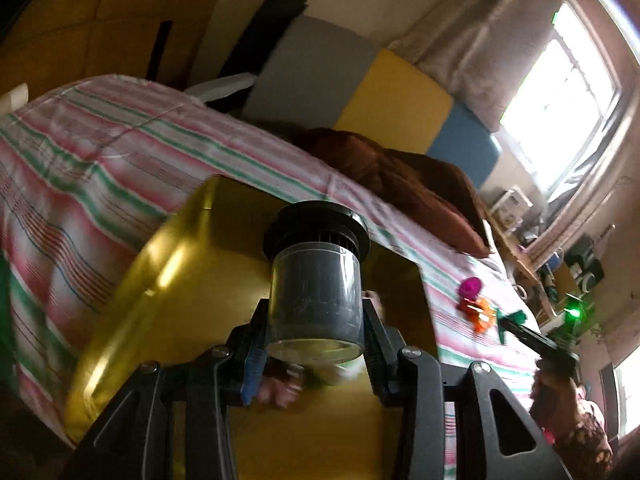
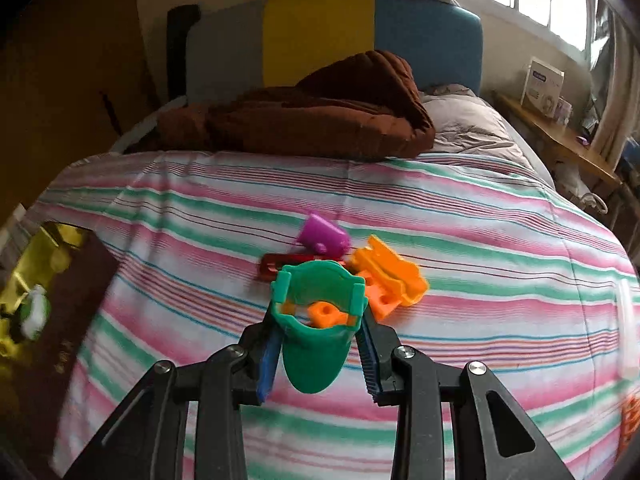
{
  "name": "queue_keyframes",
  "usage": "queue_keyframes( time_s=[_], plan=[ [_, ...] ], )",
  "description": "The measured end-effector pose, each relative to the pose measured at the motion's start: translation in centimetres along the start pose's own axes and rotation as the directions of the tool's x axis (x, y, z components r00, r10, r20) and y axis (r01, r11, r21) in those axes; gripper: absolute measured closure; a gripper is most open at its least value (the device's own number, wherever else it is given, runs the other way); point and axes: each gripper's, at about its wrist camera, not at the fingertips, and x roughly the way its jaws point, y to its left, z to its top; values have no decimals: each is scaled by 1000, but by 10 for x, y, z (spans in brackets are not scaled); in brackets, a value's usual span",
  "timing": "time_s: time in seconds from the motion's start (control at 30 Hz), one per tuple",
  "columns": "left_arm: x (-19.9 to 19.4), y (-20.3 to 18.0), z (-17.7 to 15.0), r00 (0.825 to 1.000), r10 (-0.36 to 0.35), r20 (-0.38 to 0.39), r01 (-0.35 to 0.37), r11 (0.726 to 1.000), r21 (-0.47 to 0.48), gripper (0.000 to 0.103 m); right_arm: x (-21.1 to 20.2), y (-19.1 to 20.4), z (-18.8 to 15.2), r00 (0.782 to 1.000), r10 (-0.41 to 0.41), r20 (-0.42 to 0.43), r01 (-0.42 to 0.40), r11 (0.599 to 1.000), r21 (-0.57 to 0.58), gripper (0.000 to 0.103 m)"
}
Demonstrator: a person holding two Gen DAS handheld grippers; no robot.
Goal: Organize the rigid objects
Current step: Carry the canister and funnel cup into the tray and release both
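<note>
My left gripper [image 1: 316, 320] is shut on a dark grey cylindrical container with a black ribbed cap [image 1: 316, 280] and holds it over the open gold-lined box [image 1: 180, 280] on the striped bed. My right gripper [image 2: 318, 332] is shut on a green plastic toy piece [image 2: 316, 344] and holds it just above the bed. Behind it lie an orange toy piece [image 2: 388, 276], a purple toy cup [image 2: 324, 236] and a red flat piece [image 2: 280, 264]. In the left wrist view the right gripper [image 1: 520, 330] shows at the right beside the purple [image 1: 470, 286] and orange [image 1: 478, 312] toys.
A brown blanket [image 2: 320, 120] lies across the head of the bed, before a grey, yellow and blue headboard [image 2: 320, 36]. The gold box with a brown outside [image 2: 60, 280] stands at the bed's left edge. A wooden bedside shelf [image 2: 560, 136] is at right under the window.
</note>
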Motion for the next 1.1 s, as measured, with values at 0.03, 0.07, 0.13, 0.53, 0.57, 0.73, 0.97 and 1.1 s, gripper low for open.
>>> queue_keyframes(
  time_s=[0.03, 0.07, 0.13, 0.53, 0.57, 0.73, 0.97, 1.1],
  plan=[
    [3, 7, 4, 1000, 6, -7, -6, 1000, -10, 61, -4, 5, 0, 1000, 9, 5, -9, 1000, -3, 68],
    [11, 13, 9, 999, 17, -33, -18, 1000, -10, 61, -11, 12, 0, 1000, 23, 14, -23, 1000, -9, 68],
    [23, 24, 16, 996, 43, -79, -45, 999, -17, 61, -23, 27, 0, 998, 51, 30, -50, 999, -19, 68],
    [83, 50, 36, 974, 95, -205, -104, 994, -31, 61, -76, 143, -14, 959, 271, 85, -261, 959, -110, 68],
    [85, 51, 38, 973, 103, -207, -111, 993, -28, 61, -78, 151, -16, 957, 279, 84, -268, 956, -120, 68],
    [94, 54, 47, 971, 104, -217, -116, 992, -44, 61, -78, 190, -28, 951, 303, 68, -285, 938, -196, 68],
    [54, 63, 34, 991, 94, -91, -103, 989, -108, 58, -63, 220, -38, 937, 349, 13, -340, 919, -202, 68],
    [25, 65, 10, 996, 90, -9, -90, 985, -148, 58, -54, 231, -41, 931, 364, -13, -360, 913, -193, 68]
  ],
)
